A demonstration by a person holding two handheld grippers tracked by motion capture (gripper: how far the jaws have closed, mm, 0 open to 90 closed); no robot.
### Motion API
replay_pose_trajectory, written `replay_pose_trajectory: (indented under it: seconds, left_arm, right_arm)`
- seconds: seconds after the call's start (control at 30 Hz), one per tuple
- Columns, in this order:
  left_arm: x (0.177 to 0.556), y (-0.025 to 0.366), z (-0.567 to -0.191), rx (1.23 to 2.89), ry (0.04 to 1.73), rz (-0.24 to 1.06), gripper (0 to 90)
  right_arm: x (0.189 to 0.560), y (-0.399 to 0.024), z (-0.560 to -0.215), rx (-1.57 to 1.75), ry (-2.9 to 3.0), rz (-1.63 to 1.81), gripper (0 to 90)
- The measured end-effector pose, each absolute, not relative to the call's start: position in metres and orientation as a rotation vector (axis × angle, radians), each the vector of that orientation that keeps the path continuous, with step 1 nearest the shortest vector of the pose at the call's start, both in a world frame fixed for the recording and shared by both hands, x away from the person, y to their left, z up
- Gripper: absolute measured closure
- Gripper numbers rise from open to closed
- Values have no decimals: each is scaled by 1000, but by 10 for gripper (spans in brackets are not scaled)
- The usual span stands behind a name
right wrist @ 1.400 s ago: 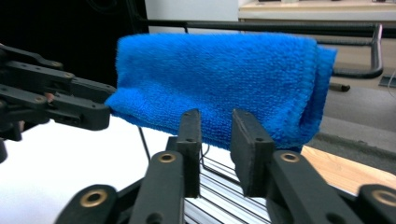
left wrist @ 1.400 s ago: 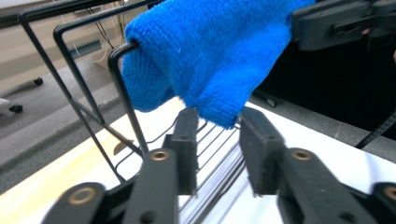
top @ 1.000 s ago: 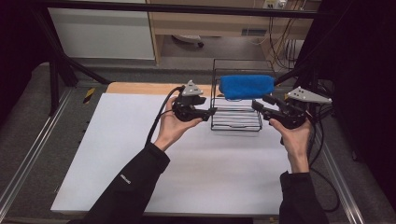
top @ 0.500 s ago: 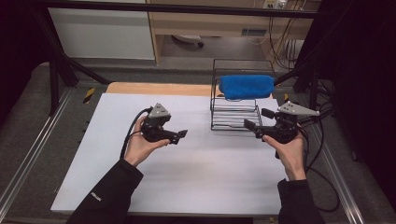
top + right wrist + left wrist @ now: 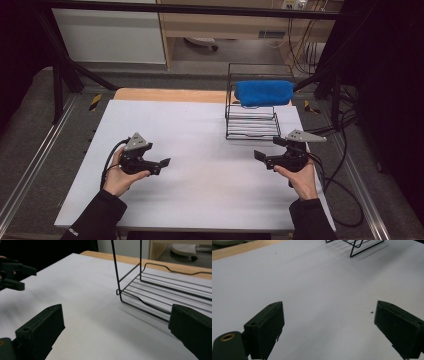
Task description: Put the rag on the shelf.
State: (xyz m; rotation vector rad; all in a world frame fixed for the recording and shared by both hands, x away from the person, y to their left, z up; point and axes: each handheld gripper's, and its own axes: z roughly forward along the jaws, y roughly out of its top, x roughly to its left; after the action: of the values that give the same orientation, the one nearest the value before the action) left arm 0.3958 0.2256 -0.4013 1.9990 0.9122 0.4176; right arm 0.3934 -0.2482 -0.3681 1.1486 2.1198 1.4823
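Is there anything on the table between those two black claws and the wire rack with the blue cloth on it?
Nothing visible. Bare white table lies between the right gripper and the wire rack, and likewise between the left gripper and the rack. The blue cloth hangs over the rack's top. Both grippers' jaws stand open, holding nothing.

This is looking like a lab test cell: a white worktop (image 5: 200, 150) is sitting inside a black metal frame (image 5: 60, 75), cables (image 5: 345, 165) are trailing at the right, and plain cabinets (image 5: 110, 35) are standing beyond.
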Motion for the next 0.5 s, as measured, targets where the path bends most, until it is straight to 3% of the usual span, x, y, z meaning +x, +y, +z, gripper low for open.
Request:
replay_pose_trajectory:
  seconds: [0.5]
  left_arm:
    - [368, 277, -433, 2003, 969, 422, 74]
  right_arm:
    - [376, -259, -420, 1147, 2236, 1431, 7]
